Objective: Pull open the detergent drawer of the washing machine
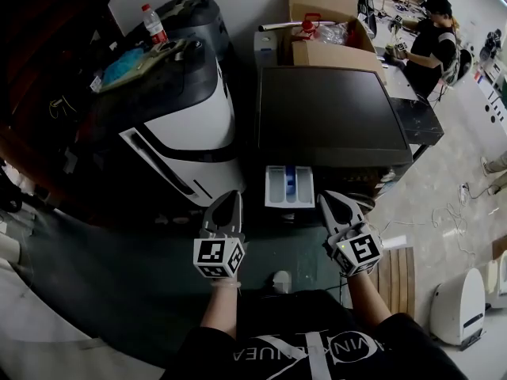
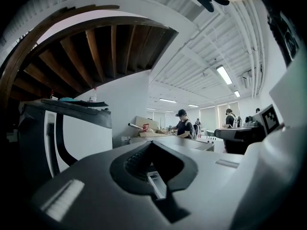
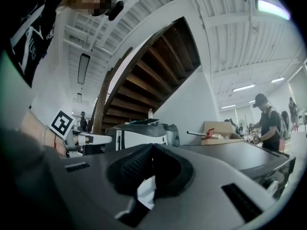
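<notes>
Shows the detergent drawer (image 1: 289,186) pulled out of the washing machine (image 1: 325,117), jutting from the left end of its front under the dark, flat top. Reveals a pale, boxy tray split into compartments, with a blue insert in the middle one and a light rim all round.

Puts the left gripper (image 1: 230,198) just left of the drawer and in front of the machine, jaws pressed fully together on nothing. Puts the right gripper (image 1: 325,199) at the drawer's right front corner, jaws likewise closed and empty, perhaps touching the drawer, though hard to judge from above.

Places a cardboard box (image 1: 321,50) on the far edge of the machine's top, a black-and-white appliance (image 1: 186,133) just left of the machine, and a person (image 1: 432,38) standing beyond its far right corner.
</notes>
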Available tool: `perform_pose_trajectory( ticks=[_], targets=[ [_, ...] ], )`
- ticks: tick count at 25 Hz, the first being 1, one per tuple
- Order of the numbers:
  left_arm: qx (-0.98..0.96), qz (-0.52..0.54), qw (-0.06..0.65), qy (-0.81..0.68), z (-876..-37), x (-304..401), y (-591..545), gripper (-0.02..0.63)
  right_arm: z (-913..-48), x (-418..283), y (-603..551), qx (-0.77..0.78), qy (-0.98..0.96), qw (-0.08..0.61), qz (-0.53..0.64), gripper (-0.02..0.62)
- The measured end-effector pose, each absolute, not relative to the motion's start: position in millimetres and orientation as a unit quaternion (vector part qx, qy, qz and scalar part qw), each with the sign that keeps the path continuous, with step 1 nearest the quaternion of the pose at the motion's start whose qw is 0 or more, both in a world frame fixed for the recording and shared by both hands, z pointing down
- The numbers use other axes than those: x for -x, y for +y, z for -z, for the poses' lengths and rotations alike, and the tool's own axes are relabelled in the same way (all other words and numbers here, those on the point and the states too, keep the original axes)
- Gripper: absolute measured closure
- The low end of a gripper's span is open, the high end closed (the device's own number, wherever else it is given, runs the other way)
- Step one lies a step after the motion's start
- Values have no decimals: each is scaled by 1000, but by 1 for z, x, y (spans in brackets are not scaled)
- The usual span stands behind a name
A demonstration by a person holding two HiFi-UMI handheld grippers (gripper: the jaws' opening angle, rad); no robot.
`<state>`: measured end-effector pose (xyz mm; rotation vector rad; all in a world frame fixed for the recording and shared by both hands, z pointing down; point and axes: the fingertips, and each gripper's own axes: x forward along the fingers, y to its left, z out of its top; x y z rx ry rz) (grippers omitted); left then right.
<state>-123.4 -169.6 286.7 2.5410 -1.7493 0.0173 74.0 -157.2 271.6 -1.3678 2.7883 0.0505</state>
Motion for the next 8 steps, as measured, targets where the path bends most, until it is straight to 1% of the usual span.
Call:
perform_pose_trajectory(
  ticks=[8],
  targets=[
    [-825, -6, 34, -564, -294, 123, -176, 597, -277, -72, -165, 445, 895, 24, -7, 583]
  ],
)
